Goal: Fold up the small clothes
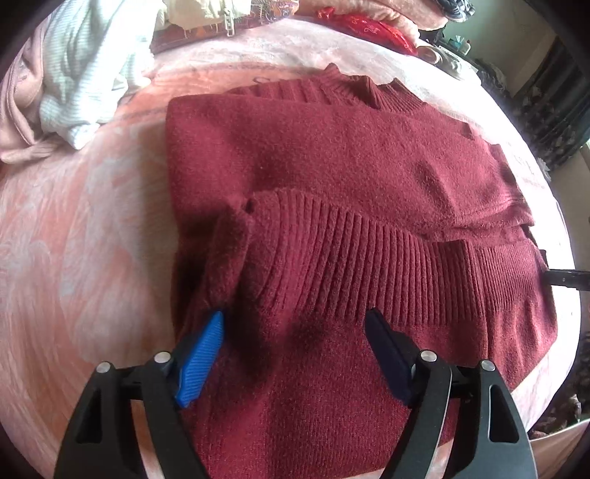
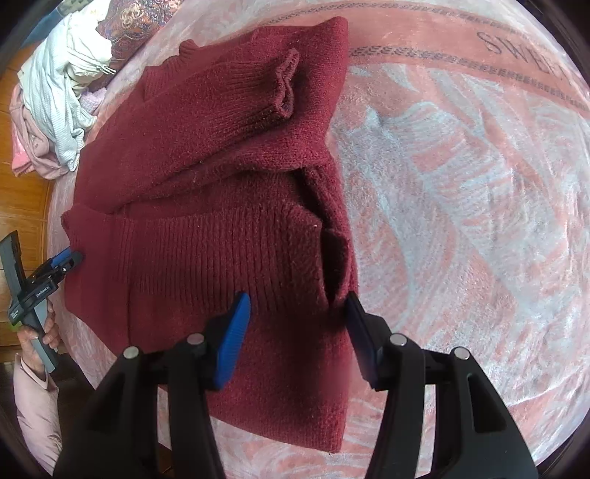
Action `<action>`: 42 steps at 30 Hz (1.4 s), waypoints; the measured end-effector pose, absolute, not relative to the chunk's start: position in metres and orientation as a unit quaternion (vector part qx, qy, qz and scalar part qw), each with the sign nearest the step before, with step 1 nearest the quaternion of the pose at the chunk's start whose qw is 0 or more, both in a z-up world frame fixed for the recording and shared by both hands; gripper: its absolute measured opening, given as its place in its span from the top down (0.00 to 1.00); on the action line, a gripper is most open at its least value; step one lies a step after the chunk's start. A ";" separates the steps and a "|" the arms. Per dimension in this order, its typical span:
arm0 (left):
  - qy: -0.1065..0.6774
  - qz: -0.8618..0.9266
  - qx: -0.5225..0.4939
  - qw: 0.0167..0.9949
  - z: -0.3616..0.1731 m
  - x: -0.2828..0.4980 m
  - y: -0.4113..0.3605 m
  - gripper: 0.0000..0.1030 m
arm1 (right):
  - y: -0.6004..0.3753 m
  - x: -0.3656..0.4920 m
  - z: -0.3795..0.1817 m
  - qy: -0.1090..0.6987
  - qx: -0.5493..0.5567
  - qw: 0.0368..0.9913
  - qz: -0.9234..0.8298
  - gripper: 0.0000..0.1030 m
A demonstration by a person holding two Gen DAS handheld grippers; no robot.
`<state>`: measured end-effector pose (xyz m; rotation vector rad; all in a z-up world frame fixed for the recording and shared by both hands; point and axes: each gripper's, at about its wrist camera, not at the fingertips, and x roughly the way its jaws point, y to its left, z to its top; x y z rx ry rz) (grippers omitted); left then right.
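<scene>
A dark red knit sweater (image 1: 332,177) lies partly folded on a pink patterned blanket (image 1: 92,239). Its ribbed hem (image 1: 368,258) is turned up over the body and a sleeve cuff (image 2: 284,88) lies across the top. My left gripper (image 1: 295,324) is open, its fingers spread over the sweater's near-left edge with nothing pinched. My right gripper (image 2: 298,306) is open over the sweater's near-right folded edge (image 2: 332,258). The left gripper (image 2: 68,259) also shows in the right wrist view at the sweater's left side, held by a hand.
A heap of white and pink clothes (image 1: 73,73) lies at the far left of the bed, and shows in the right wrist view (image 2: 55,110) too. Red patterned fabric (image 1: 368,29) and pillows lie at the far edge. A wooden floor (image 2: 22,199) borders the bed.
</scene>
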<state>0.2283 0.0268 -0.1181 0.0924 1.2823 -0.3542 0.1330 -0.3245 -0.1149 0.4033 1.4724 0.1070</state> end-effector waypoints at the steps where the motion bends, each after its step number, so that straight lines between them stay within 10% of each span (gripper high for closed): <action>1: 0.594 -0.167 0.041 0.786 -0.119 0.228 0.026 0.30 | -0.322 0.133 -0.116 0.668 0.179 0.720 0.053 0.94; 4: 0.595 -0.156 0.046 0.787 -0.119 0.228 0.025 0.75 | -0.318 0.132 -0.110 0.663 0.166 0.728 0.057 0.94; 7: 0.589 -0.158 -0.003 0.793 -0.110 0.230 0.043 0.91 | -0.322 0.131 -0.095 0.645 0.173 0.741 0.072 0.94; 12: 0.576 -0.160 -0.067 0.799 -0.094 0.236 0.074 0.87 | -0.330 0.130 -0.083 0.625 0.190 0.753 0.078 0.94; 20: 0.574 -0.133 -0.038 0.807 -0.098 0.242 0.074 0.37 | -0.322 0.136 -0.092 0.641 0.181 0.743 0.071 0.93; 25: 0.581 -0.148 -0.010 0.800 -0.104 0.242 0.056 0.33 | -0.319 0.136 -0.095 0.648 0.177 0.738 0.065 0.66; 29: 0.589 -0.164 0.031 0.791 -0.113 0.236 0.035 0.36 | -0.313 0.136 -0.099 0.654 0.159 0.737 0.062 0.54; 33: 0.590 -0.180 0.074 0.784 -0.117 0.227 0.017 0.89 | -0.305 0.136 -0.104 0.663 0.145 0.731 0.068 0.92; 42: 0.525 -0.193 -0.047 0.827 -0.065 0.223 0.052 0.90 | -0.335 0.132 -0.044 0.590 0.200 0.776 0.099 0.93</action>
